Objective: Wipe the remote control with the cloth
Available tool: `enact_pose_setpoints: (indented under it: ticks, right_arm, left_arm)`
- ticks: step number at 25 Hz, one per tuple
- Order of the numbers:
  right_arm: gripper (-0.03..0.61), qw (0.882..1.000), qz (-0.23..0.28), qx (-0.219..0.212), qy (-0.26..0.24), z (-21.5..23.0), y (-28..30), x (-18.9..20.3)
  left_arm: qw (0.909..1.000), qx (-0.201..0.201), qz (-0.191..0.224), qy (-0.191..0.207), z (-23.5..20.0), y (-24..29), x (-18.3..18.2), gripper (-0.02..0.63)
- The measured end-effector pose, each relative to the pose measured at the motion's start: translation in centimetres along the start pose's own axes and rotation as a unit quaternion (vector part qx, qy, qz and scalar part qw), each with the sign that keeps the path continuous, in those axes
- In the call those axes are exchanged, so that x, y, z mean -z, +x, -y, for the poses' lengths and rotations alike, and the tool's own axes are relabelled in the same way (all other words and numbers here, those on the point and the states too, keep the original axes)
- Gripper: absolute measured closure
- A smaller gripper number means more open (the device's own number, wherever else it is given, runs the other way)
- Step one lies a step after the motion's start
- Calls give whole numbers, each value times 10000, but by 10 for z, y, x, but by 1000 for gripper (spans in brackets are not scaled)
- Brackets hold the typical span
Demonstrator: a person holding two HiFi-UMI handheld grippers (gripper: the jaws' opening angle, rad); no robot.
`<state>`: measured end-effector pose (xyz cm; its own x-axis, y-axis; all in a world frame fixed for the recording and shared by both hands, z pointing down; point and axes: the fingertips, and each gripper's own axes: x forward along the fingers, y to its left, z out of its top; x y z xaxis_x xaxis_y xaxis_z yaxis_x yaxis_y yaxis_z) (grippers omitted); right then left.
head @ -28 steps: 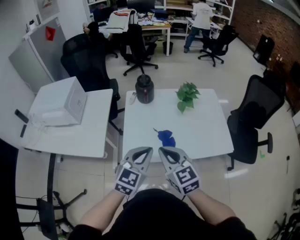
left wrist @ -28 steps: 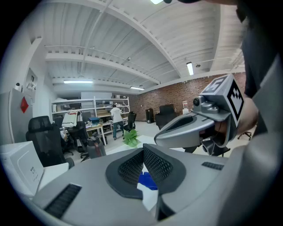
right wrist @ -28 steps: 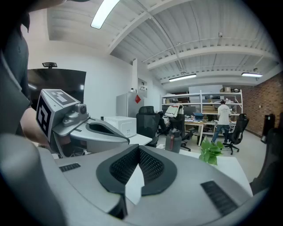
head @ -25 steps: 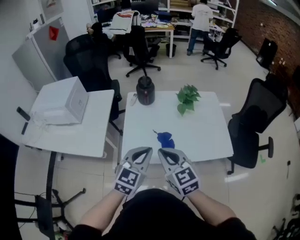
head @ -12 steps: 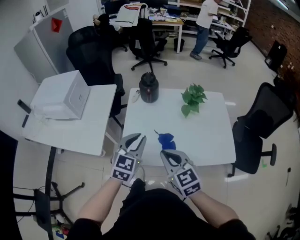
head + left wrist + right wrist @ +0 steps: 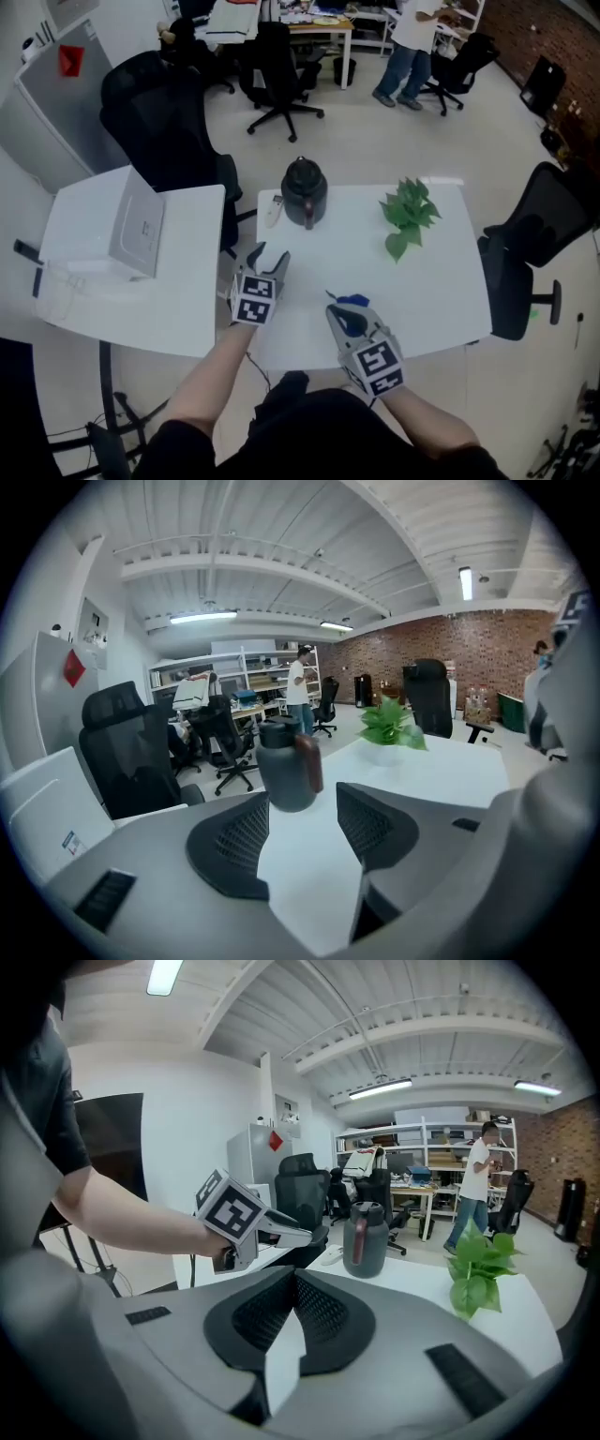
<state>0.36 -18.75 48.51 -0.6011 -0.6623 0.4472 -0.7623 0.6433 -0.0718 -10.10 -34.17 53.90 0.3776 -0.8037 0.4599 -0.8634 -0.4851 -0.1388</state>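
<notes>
The remote control, a small white bar, lies at the table's far left beside the dark jug; it also shows in the right gripper view as remote. The blue cloth lies crumpled near the table's front edge, partly hidden by my right gripper, which is shut with nothing seen between its jaws. My left gripper hovers over the table's left side, short of the remote. Its jaws are opening and hold nothing; they point at the jug.
A potted green plant stands at the white table's far right. A second white table with a box sits to the left. Black office chairs ring the tables. A person stands far back.
Both grippers have moved forward from the front edge over the table. The left one went up the left side and its jaws parted. The right one reached the blue cloth.
</notes>
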Motion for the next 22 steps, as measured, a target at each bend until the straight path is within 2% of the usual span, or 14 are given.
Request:
enact_pose_setpoints:
  ticks: [6, 12, 16, 22]
  right_arm:
    - [571, 9983, -161, 310, 477, 26, 72, -5]
    - [571, 9950, -289, 508, 805, 50, 116, 2]
    - [571, 9932, -410, 610, 900, 64, 133, 13]
    - [571, 9933, -475, 639, 833, 79, 170, 14]
  left_arm:
    - [9985, -141, -521, -21, -65, 104, 35, 385]
    - [9940, -2, -1087, -107, -90, 185, 78, 376]
    - [9908, 88, -1332, -202, -94, 216, 96, 376]
    - [9864, 214, -1598, -319, -93, 235, 113, 376]
